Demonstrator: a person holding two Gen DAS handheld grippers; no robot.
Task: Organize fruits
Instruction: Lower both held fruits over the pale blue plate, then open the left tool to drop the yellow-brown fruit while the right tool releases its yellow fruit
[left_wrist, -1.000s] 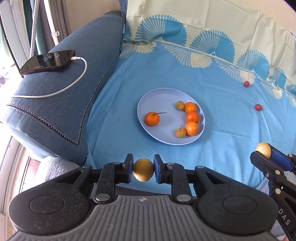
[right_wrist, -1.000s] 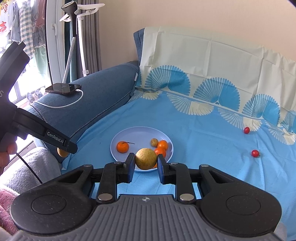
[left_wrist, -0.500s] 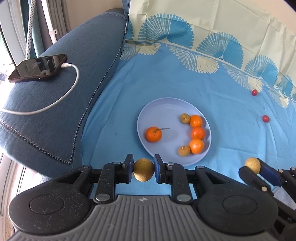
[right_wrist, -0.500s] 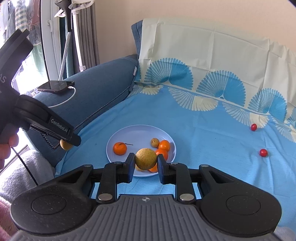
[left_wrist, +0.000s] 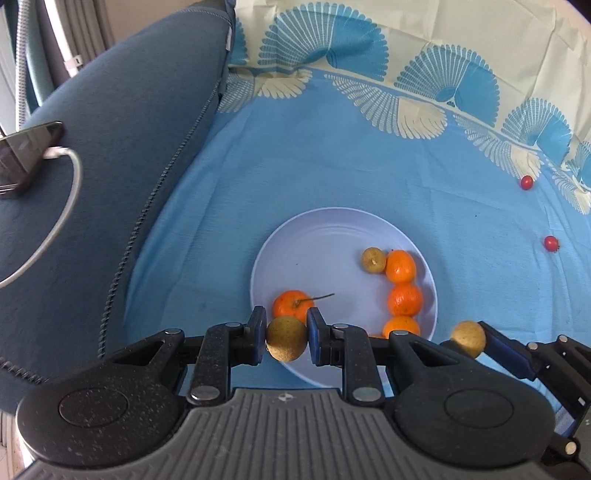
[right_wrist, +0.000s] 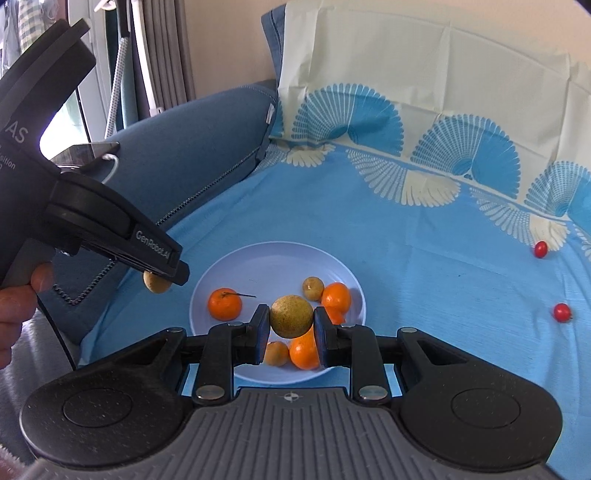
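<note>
A pale blue plate (left_wrist: 317, 236) (right_wrist: 273, 258) lies on the blue cloth, with several oranges (left_wrist: 400, 266) (right_wrist: 224, 303) and small yellow-brown fruits (left_wrist: 373, 259) (right_wrist: 313, 288) on it. My left gripper (left_wrist: 286, 338) is shut on a yellow-brown fruit (left_wrist: 286, 338) (right_wrist: 157, 283), held above the plate's near left edge. Over the plate's near side, my right gripper (right_wrist: 291, 316) is shut on another yellow-brown fruit (right_wrist: 291, 316) (left_wrist: 468, 338). Two small red fruits (left_wrist: 526, 182) (left_wrist: 550, 243) (right_wrist: 540, 249) (right_wrist: 562, 312) lie on the cloth at the right.
A dark blue cushion (left_wrist: 122, 147) (right_wrist: 192, 147) rises left of the plate, with a phone (left_wrist: 22, 158) and its white cable (left_wrist: 70, 192) on top. A cream and blue patterned cloth (right_wrist: 424, 92) covers the back. A hand (right_wrist: 22, 306) holds the left gripper.
Both grippers have moved forward and down toward the plate, each keeping its fruit. The plate now sits closer under both sets of fingers.
</note>
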